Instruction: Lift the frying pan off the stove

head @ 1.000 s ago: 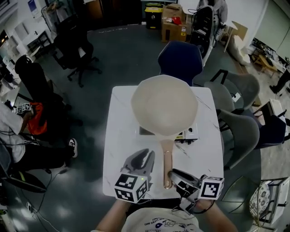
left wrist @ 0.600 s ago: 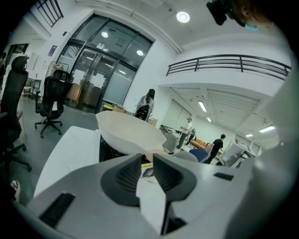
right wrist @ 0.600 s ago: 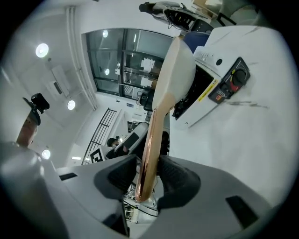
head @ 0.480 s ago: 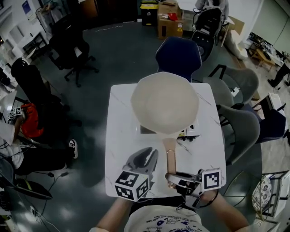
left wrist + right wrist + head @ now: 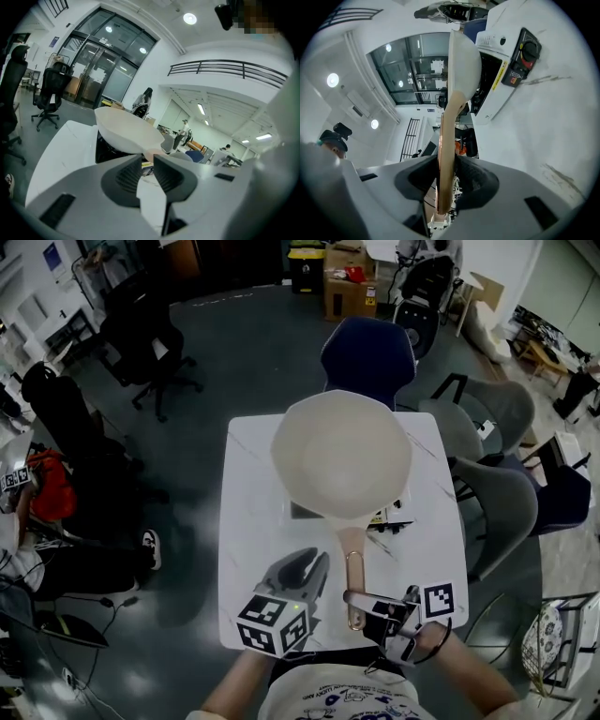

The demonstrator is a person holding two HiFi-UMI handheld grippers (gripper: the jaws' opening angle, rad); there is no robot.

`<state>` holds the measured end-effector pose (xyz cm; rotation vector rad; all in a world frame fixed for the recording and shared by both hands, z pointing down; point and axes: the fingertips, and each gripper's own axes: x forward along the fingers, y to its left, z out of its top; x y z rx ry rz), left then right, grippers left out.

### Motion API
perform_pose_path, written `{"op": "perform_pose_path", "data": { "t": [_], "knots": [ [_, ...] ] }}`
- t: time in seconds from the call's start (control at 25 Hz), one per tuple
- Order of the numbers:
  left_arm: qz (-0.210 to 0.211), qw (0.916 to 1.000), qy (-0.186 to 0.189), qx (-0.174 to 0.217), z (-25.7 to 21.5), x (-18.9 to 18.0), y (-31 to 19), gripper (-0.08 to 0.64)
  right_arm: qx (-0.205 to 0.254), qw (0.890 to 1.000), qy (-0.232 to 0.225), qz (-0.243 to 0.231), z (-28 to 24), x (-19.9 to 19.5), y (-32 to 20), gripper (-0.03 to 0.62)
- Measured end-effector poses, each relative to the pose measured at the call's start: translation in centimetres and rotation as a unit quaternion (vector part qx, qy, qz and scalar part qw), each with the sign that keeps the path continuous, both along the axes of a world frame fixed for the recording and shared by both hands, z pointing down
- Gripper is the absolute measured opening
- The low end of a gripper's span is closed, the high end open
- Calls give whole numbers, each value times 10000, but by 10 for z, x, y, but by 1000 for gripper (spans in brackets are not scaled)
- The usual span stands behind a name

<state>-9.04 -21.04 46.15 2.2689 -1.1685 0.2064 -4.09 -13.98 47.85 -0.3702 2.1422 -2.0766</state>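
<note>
A cream frying pan (image 5: pixel 340 456) sits on a small white stove (image 5: pixel 395 514) on the white table (image 5: pixel 246 521). Its long tan handle (image 5: pixel 352 579) points toward me. My right gripper (image 5: pixel 355 600), turned on its side, is shut on the handle's near end; in the right gripper view the handle (image 5: pixel 446 140) runs between the pads of that gripper (image 5: pixel 444 180) up to the pan (image 5: pixel 465 56). To the left of the handle, my left gripper (image 5: pixel 302 570) hovers shut and holding nothing. The left gripper view shows its shut jaws (image 5: pixel 147 166) below the pan (image 5: pixel 126 127).
The stove's black knob panel (image 5: pixel 524 55) faces the right table side. A blue chair (image 5: pixel 367 357) stands behind the table, and grey chairs (image 5: pixel 495 498) crowd its right edge. A black office chair (image 5: pixel 150 343) and a seated person (image 5: pixel 37 549) are off to the left.
My right gripper has rolled onto its side and shifted left, taking the handle's end between its jaws. The pan stays on the stove; the left gripper has barely moved.
</note>
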Motion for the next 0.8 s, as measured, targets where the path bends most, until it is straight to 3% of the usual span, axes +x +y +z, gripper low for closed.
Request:
{"op": "perform_pose_path", "data": {
  "t": [0.4,0.8],
  "knots": [
    [-143,9998,69,-84,4,2,-2,60,426,9943,-11,982,-3,5,-3,131],
    [-268,9974,449,-493,11,7,-6,60,370,9912,-146,1266,-1,5,-5,114]
  ]
}}
